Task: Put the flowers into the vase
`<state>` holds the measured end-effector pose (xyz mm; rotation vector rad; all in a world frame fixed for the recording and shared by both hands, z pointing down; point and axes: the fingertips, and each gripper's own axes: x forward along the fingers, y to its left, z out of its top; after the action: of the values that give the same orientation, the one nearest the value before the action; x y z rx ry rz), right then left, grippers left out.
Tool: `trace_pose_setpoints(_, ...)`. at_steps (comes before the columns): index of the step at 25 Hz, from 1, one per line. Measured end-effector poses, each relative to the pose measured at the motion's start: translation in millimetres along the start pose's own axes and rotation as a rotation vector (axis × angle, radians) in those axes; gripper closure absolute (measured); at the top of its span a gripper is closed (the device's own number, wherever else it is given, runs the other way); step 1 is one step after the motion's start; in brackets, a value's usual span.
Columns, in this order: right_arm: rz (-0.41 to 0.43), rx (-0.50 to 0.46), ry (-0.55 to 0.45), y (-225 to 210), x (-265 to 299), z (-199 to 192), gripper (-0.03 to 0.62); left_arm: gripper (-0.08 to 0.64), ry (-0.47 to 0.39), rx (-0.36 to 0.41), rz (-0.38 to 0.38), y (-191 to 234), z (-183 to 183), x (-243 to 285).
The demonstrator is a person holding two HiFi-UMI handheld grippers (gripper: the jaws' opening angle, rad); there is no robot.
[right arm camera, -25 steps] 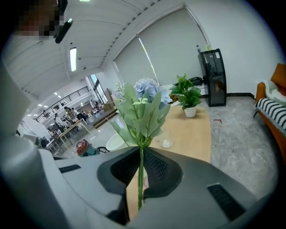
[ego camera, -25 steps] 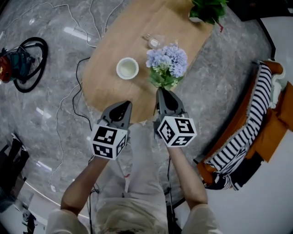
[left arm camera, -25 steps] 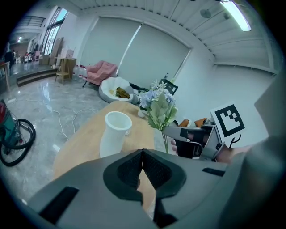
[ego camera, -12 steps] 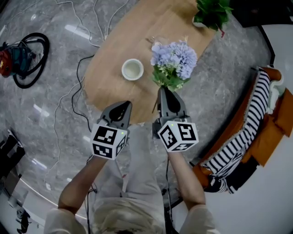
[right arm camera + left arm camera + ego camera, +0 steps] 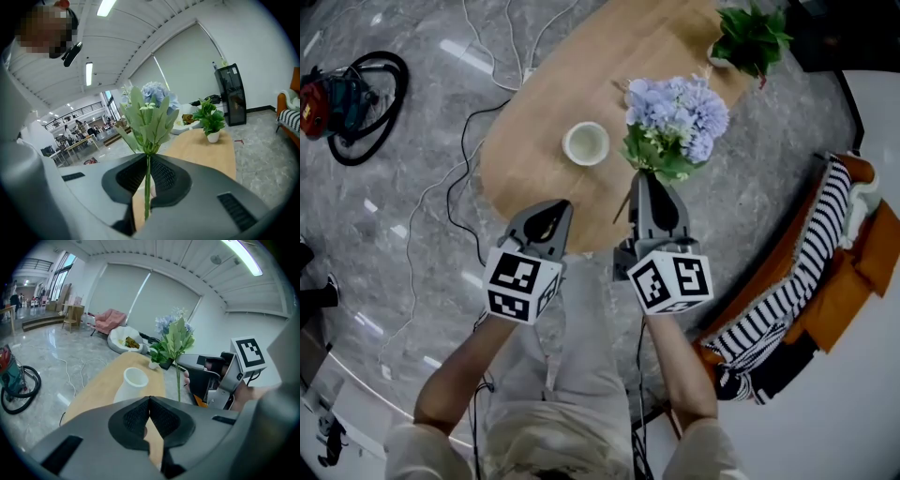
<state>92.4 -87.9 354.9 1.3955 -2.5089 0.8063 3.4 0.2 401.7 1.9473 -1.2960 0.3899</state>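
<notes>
Flowers (image 5: 675,117) held over table (image 5: 534,169), vase (image 5: 586,143) just beside, potted plant (image 5: 753,39) beyond

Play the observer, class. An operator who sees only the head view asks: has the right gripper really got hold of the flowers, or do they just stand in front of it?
Observer: It has. In the right gripper view the right gripper is shut on the green stem, and the flowers stand upright above it.
Operator: And the left gripper?
Observer: Its own view shows the left gripper shut, with nothing between its pads.
Operator: Is the vase upright?
Observer: Yes. The white vase stands upright on the table, mouth up.
</notes>
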Motion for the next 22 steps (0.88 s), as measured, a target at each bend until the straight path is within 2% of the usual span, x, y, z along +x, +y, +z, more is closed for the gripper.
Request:
trace_pose_setpoints(12, 0.052, 0.002, -0.064, 18, 10, 13, 0.561, 0.552, -0.041, -0.019, 0.033, 6, -5, -9)
trace_pose_setpoints(17, 0.067, -0.005, -0.065, 39, 43, 28, 0.561, 0.552, -0.047, -0.045, 0.043, 31, 12, -14)
trace_pose_setpoints(22, 0.082, -0.021, -0.063, 47, 65, 33, 0.561, 0.552, -0.044, -0.062, 0.049, 42, 12, -13)
